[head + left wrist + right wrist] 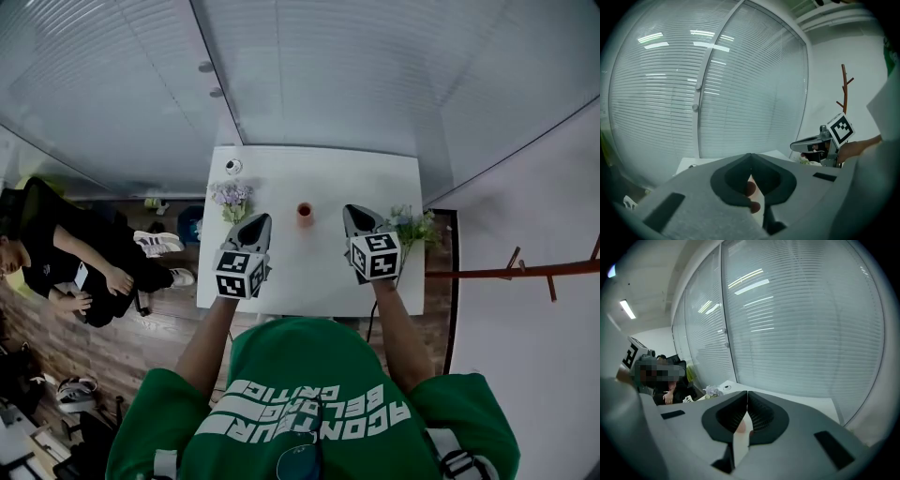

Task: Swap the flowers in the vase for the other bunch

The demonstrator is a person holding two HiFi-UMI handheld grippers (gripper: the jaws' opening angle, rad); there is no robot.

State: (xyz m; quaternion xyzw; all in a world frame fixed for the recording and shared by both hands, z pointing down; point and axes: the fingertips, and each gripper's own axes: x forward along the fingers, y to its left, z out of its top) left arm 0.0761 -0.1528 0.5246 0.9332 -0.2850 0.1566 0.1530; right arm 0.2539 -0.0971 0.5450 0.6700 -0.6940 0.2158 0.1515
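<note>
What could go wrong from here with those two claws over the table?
The small vase stands alone on the table; a careless sweep could tip it. The green bunch lies at its right edge; a nudge might push it off. The left gripper and right gripper are shut, so must open before grasping.

Even, cool, rather dim light fills all views, with ceiling strip lights (627, 309) mirrored as bright streaks on the glass partition (754, 93), strong fisheye bending and dark corners, and soft, slightly blurred foregrounds.
</note>
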